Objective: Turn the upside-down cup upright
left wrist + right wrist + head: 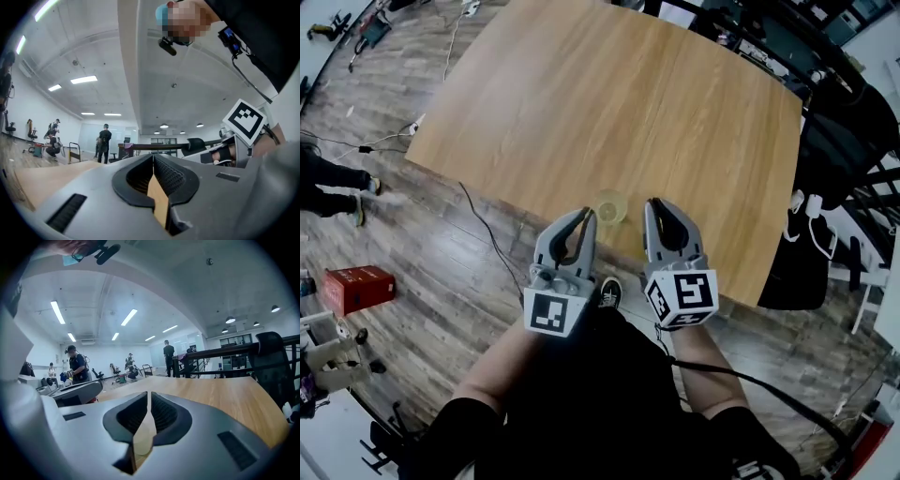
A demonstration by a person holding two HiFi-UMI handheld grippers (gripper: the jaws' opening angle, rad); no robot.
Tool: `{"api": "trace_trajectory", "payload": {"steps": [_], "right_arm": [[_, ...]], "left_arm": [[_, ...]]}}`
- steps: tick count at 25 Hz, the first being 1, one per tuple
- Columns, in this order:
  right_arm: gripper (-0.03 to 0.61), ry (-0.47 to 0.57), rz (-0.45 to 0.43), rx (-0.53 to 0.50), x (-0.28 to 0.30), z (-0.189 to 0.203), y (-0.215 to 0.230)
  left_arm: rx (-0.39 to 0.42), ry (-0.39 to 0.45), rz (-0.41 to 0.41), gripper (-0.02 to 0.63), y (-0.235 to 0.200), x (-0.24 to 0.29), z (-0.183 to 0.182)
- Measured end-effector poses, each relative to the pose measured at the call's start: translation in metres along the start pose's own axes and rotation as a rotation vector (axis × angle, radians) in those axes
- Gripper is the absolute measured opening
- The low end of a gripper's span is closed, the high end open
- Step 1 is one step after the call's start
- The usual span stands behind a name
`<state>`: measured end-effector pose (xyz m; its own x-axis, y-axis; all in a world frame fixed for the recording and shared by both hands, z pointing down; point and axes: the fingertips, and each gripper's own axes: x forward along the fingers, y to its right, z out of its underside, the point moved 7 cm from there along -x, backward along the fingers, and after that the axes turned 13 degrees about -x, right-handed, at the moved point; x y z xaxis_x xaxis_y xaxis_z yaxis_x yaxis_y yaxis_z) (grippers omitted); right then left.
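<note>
A small, pale yellow see-through cup (610, 204) stands on the wooden table (609, 103), close to its near edge. From above I cannot tell which way up it is. My left gripper (589, 215) hovers just left of the cup and my right gripper (654, 202) just right of it, both on the near side. Neither touches it. The left gripper (153, 157) has its jaws together with nothing between them. The right gripper (148, 393) is shut and empty too, with a pale patch of the cup (142, 439) showing low through the slit.
A black office chair (839, 159) stands at the table's right end. Cables (483, 230) trail over the wooden floor on the left, near a red box (358, 286) and a person's legs (333, 187). Other people stand far across the room (104, 140).
</note>
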<state>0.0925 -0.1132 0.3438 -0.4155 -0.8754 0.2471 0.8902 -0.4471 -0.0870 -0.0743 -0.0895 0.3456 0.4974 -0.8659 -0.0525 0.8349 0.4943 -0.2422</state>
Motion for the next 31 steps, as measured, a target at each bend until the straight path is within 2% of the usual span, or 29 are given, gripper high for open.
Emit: {"api": "trace_trajectory", "payload": {"steps": [1, 4, 11, 18, 23, 31], "right_arm": [[0.029, 0.016, 0.005, 0.000, -0.008, -0.008, -0.002], [0.014, 0.023, -0.010, 0.004, -0.034, -0.025, -0.016], [0.014, 0.031, -0.064, -0.047, -0.084, -0.056, -0.049], [0.014, 0.057, -0.094, -0.081, -0.108, -0.071, -0.048], [0.012, 0.080, -0.112, -0.104, -0.113, -0.081, -0.054], [0.012, 0.088, -0.127, -0.122, -0.116, -0.079, -0.057]], "left_arm": [[-0.003, 0.000, -0.021, 0.009, 0.005, -0.002, -0.008], [-0.021, -0.040, -0.055, 0.008, 0.025, -0.018, -0.030], [-0.031, -0.092, -0.060, 0.008, 0.069, -0.061, -0.067], [0.009, -0.062, -0.046, 0.008, 0.084, -0.073, -0.082], [-0.006, -0.043, -0.027, 0.008, 0.092, -0.075, -0.089], [-0.021, -0.038, -0.053, 0.008, 0.095, -0.078, -0.088]]}}
